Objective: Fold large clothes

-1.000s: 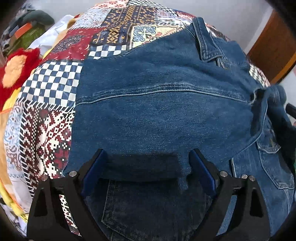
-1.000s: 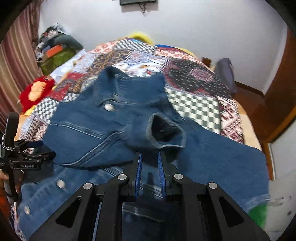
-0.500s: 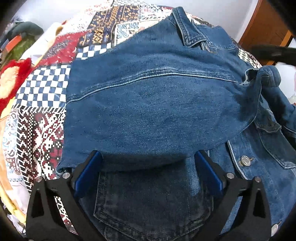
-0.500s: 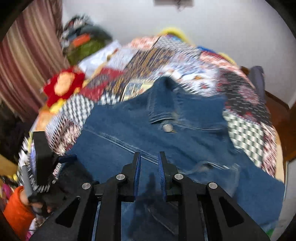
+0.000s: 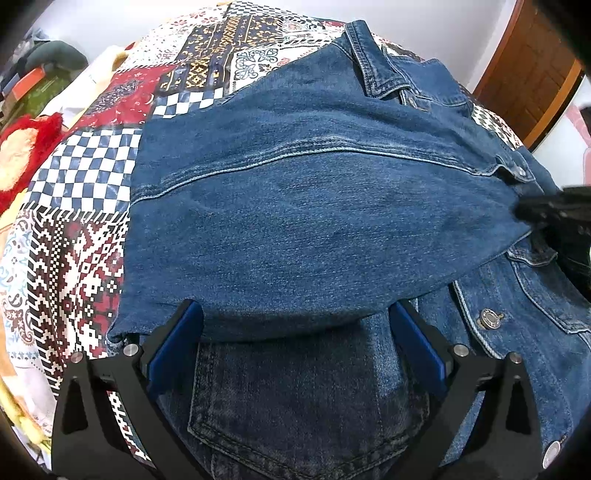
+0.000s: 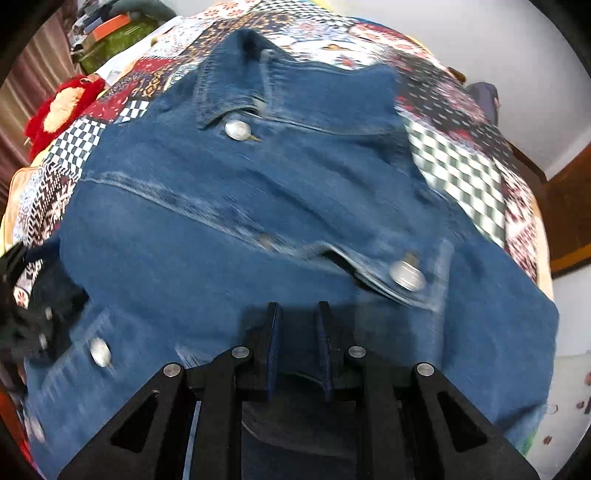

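- Blue denim jacket (image 5: 314, 206): lies spread on the bed, collar (image 6: 236, 77) toward the far wall, one side folded over the front; pale topstitched seams, silver metal snap buttons (image 6: 238, 130), flapped chest pocket.
- Writing: none legible; the button faces are too blurred or small to read.
- Patchwork bedspread (image 5: 74, 206): covers the bed; squares of blue-and-white check, maroon-and-white geometric knit pattern, red paisley, navy-and-gold bands.
- Room: plain white wall (image 6: 498, 40) behind the bed; brown wooden door (image 5: 532, 74) at right; red-and-yellow plush toy (image 5: 22, 155) at the bed's left edge; pile of green and orange items (image 6: 114, 29) in the far left corner.
- Left gripper (image 5: 295, 332): black frame, blue-padded jaws set wide apart, the folded denim edge lying between them, above a darker denim patch pocket (image 5: 306, 398).
- Right gripper (image 6: 297, 343): jaws drawn close, a narrow gap remaining, over the jacket's near edge; whether cloth is pinched, cannot tell. The right wrist view is motion-blurred.
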Action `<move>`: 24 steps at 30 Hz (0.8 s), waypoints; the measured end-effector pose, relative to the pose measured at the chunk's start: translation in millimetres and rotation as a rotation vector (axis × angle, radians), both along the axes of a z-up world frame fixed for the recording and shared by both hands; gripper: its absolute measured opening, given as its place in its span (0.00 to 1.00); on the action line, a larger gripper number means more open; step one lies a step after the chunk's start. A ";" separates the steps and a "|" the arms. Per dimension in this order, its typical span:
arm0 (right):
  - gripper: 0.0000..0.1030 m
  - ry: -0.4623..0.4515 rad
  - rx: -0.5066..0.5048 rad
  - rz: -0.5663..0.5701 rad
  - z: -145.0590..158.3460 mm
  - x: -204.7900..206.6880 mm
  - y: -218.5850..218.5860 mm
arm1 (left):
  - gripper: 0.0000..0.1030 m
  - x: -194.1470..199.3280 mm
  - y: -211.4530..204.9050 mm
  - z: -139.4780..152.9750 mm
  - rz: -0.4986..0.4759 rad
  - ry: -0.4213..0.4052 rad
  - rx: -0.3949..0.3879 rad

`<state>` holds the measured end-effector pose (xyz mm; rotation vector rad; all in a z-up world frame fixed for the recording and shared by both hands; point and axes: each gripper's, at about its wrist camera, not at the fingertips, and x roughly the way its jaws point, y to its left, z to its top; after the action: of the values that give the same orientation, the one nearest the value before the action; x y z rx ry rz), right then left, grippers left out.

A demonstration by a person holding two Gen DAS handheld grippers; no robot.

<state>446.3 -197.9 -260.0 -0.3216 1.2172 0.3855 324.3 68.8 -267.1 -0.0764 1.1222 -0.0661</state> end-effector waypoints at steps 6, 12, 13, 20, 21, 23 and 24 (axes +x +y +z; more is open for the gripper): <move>0.15 0.006 0.080 -0.010 24.3 -22.2 -34.1 | 1.00 -0.6 -2.4 3.5 0.018 0.015 0.027; 0.15 -0.137 0.014 -0.020 58.2 -33.8 -65.8 | 0.99 -2.7 -9.3 22.7 0.027 -0.002 0.063; 0.15 -0.152 -0.042 -0.020 52.8 -31.6 -71.9 | 0.99 -2.6 -10.9 26.1 0.026 -0.010 0.066; 0.34 -0.142 -0.110 -0.034 0.0 -32.2 -113.1 | 0.99 1.2 -32.6 54.9 -0.015 -0.065 0.074; 0.67 -0.169 -0.134 -0.049 2.0 -34.6 -116.2 | 0.99 2.3 -37.3 57.6 -0.027 -0.070 0.082; 0.97 -0.253 -0.240 -0.120 5.5 -36.9 -125.3 | 0.99 6.2 -46.4 61.4 -0.050 -0.079 0.102; 0.97 -0.258 -0.235 -0.123 6.1 -38.4 -131.4 | 0.99 7.8 -51.9 63.5 -0.062 -0.083 0.111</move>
<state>407.8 -329.2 -253.9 -0.4808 1.0225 0.0895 332.1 17.0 -203.6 0.0599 1.0433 -0.0610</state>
